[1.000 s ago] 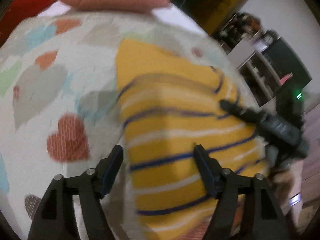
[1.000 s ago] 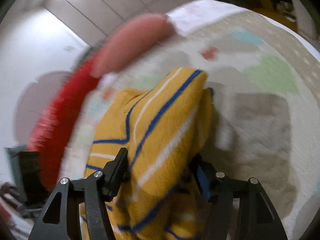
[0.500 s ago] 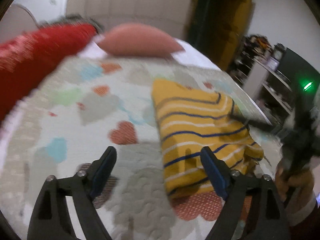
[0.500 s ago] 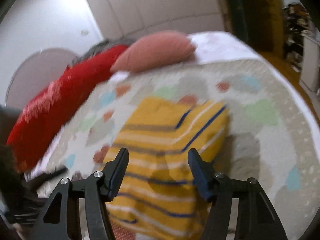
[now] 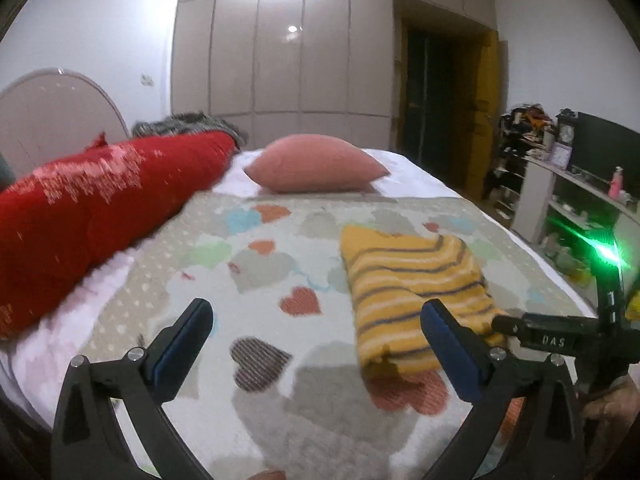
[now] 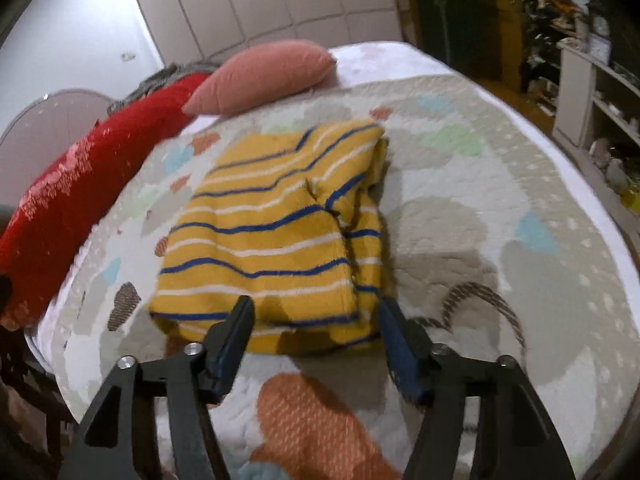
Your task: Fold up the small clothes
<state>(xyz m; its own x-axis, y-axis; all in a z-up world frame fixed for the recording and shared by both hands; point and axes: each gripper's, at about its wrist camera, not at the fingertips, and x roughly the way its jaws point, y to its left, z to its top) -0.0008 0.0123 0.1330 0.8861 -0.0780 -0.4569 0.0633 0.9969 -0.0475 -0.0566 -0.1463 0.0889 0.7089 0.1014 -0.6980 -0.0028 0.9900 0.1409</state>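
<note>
Now the yellow striped garment (image 6: pixel 272 236) lies folded into a rough rectangle on the heart-patterned bedspread (image 5: pixel 256 264), toward the near right part of the bed as the left wrist view shows it. Its blue and white stripes run across the top layer, and a second layer sticks out along its right edge in the right wrist view.

Nothing sits between the fingers of the left hand-held gripper (image 5: pixel 316 328); its jaws have just been opening and stand wide apart above bare bedspread, with the garment just beside its right finger. The right hand-held gripper (image 6: pixel 316 320) also has its jaws apart, having just opened further, and they press on nothing; the garment's near edge shows between and beyond its fingertips. In the left wrist view that same right tool appears at the right edge, with a green light glowing above it.

A pink pillow (image 5: pixel 316 168) rests at the far end of the bed. A long red bolster (image 5: pixel 100 208) runs along the left side. Tall wardrobe doors (image 5: pixel 280 48) fill the back wall.
</note>
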